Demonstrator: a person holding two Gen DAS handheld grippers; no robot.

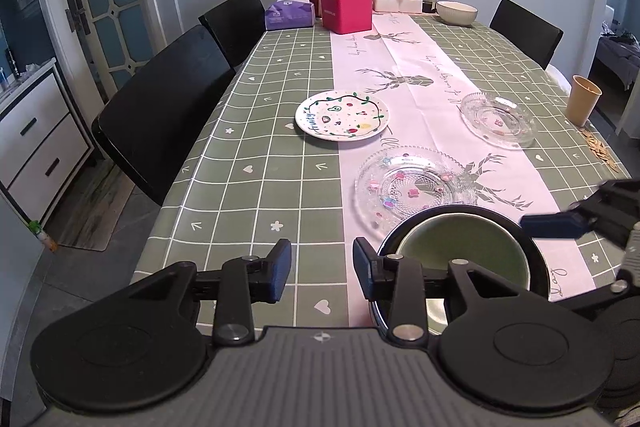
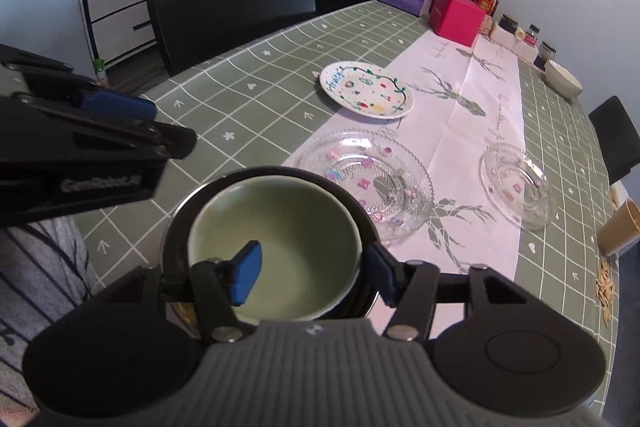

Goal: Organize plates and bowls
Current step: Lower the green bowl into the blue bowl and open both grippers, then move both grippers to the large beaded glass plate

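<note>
A pale green bowl (image 2: 280,227) sits nested inside a black bowl (image 2: 180,215) at the near end of the table. My right gripper (image 2: 314,273) is open and straddles the green bowl's right wall, one pad inside and one outside, with neither pressing. My left gripper (image 1: 322,267) is open over the tablecloth just left of the black bowl (image 1: 538,259), with nothing between its fingers. Beyond the bowls lie a large clear glass plate (image 1: 412,187), a small glass plate (image 1: 498,119) and a white painted plate (image 1: 342,115). A cream bowl (image 1: 457,11) stands at the far end.
A red box (image 1: 347,10), a purple tissue pack (image 1: 289,14), bottles and jars line the far end. A tan cup (image 1: 582,99) and scattered seeds (image 1: 600,149) sit at the right edge. Black chairs (image 1: 160,107) stand along the left side.
</note>
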